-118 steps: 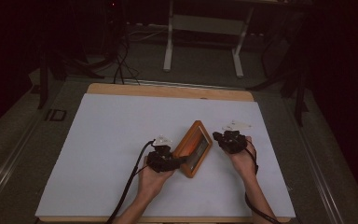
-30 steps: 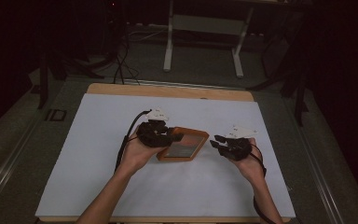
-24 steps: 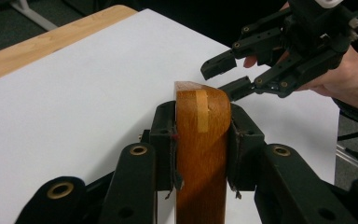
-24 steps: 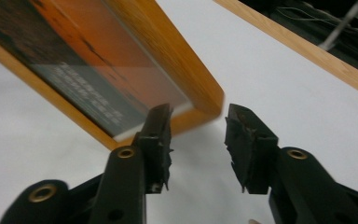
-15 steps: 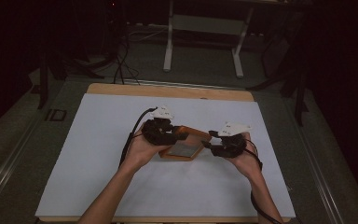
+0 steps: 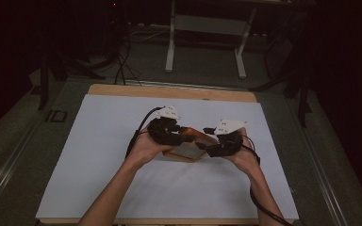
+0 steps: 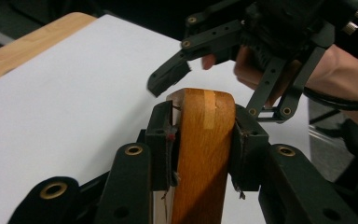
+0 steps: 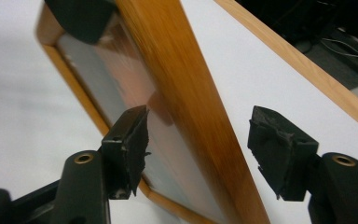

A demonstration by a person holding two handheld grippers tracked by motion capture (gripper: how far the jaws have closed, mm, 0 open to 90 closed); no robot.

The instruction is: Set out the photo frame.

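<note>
Frame [image 6: 188,143] held tilted off worktop [image 6: 99,141]: left tool [image 7: 204,140] clamps wooden edge; right tool [image 8: 200,154], at 3 o'clock, jaws just widened, straddling rim without pressing.

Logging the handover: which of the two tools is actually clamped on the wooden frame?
The left tool: its pads press both faces of the wooden frame. The right tool just opened, straddling the rim with gaps.

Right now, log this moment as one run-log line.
left claw: shut on wooden tray rim | right claw: jaws just opening, straddling rim, pads clear | tray: tilted above white sheet
</note>
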